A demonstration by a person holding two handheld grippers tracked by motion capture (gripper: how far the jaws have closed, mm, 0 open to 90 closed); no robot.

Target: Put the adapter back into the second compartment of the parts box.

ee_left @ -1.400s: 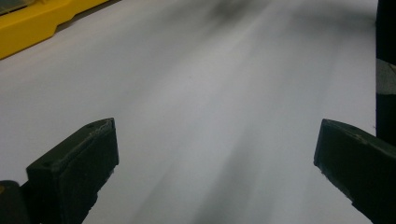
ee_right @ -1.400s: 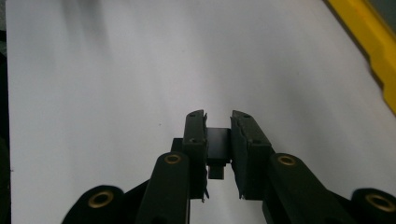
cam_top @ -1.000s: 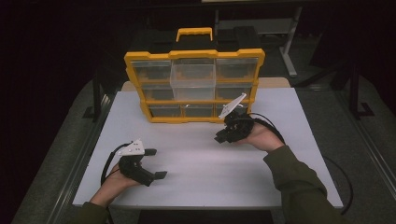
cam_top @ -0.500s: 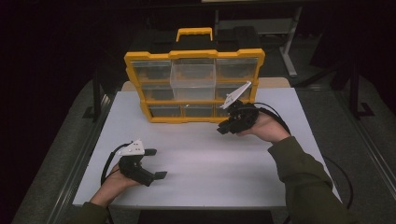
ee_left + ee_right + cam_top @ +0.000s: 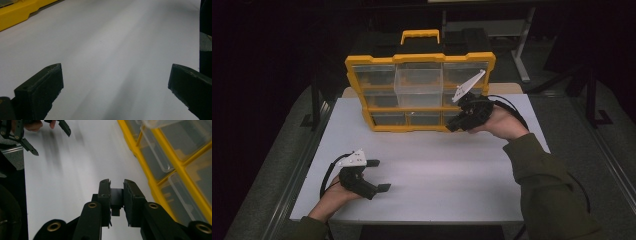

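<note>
A yellow organiser [image 5: 419, 58] with clear drawers stands upright at the back of the white table [image 5: 452, 175]; its upper middle drawer [image 5: 418, 82] sticks out. My right gripper [image 5: 452, 126] hovers in front of the organiser's lower right drawers. In the right gripper view its jaws [image 5: 117, 187] are shut on a small black block [image 5: 116, 198], beside the yellow frame [image 5: 150, 178]. My left gripper [image 5: 380, 175] rests on the table at the front left, open with nothing between its fingers [image 5: 42, 85].
Dark floor and metal stands surround the table. The organiser's yellow base [image 5: 15, 15] shows at the top left of the left gripper view. The left gripper [image 5: 50, 135] also appears far off in the right gripper view.
My right gripper has risen from near the table up along the organiser's right side, still shut on the block. The left gripper has stayed put.
</note>
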